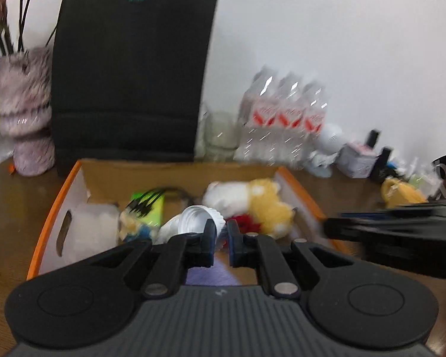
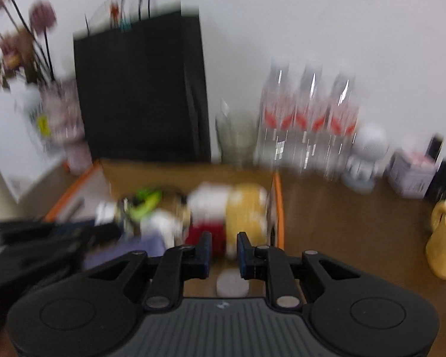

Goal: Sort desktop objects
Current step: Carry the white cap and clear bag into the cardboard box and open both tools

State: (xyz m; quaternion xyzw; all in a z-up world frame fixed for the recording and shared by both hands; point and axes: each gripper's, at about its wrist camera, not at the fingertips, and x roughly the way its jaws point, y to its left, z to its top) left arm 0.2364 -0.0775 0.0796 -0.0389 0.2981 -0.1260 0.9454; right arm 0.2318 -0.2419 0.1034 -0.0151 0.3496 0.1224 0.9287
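**Both claws clenched and empty above the sorting box; views blurred**

Left wrist view, left to right. Flower vase at left edge, black paper bag upright behind the box. Cardboard box with orange rim fills the middle of the frame. Inside, from its left: white soft packet, green item with a black cable lying over it, small yellow-and-blue toy, white ribbed cap or cup, red fluffy thing, yellow-and-white plush toy.

Left gripper: jaws nearly together, nothing between them. Right gripper: same narrow gap, nothing pinched; it shows in the left view as a dark blur at right.

Handling, judged:
- Plush: light, soft, compressible; take a limb or a fold of the body, not the round bulk.
- White cap: light, stiff, likely slippery; grip across the rim.
- Cable: limp, may snag neighbours when lifted.

Right wrist view, outside the box. White round disc on the table just below the jaws; identity unclear. Water bottles in shrink wrap at centre right, white figurine, small carton, yellow mug at far right.

Obstructions: the box's right wall stands between the loose items and the interior; the bottles could tip if brushed.
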